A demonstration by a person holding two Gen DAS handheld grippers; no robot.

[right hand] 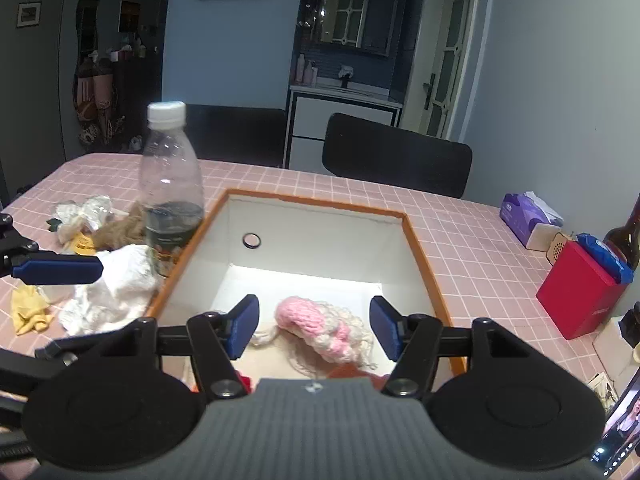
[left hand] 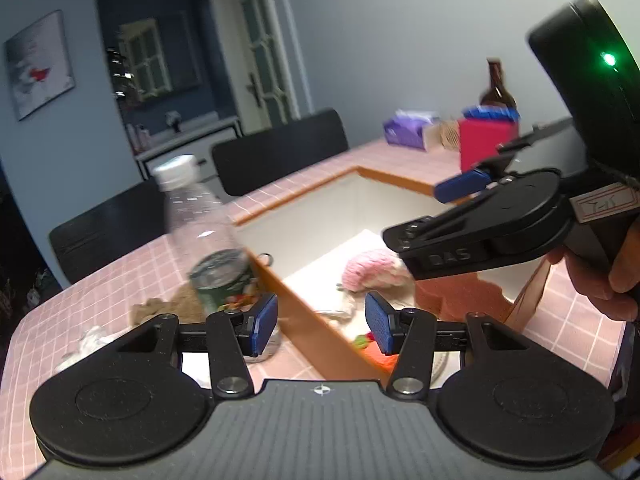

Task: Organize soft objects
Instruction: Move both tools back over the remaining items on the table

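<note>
pink checked table (right hand: pixel 360 200), open box (right hand: pixel 416 236) holding knit toy (right hand: pixel 316 324); both tools (left hand: pixel 322 322) (right hand: pixel 314 326) apart, empty

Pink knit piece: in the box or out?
In. The pink knit piece lies on the floor of the box, inside its orange rim; no gripper touches it.

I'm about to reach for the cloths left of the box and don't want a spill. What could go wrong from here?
1. The bottle stands upright against the box edge, right beside the white cloth; a sweep by the left gripper could topple it.
2. The cloths overlap the brown fabric, so one pinch may drag several.
3. Both grippers are close together and could collide.
</note>
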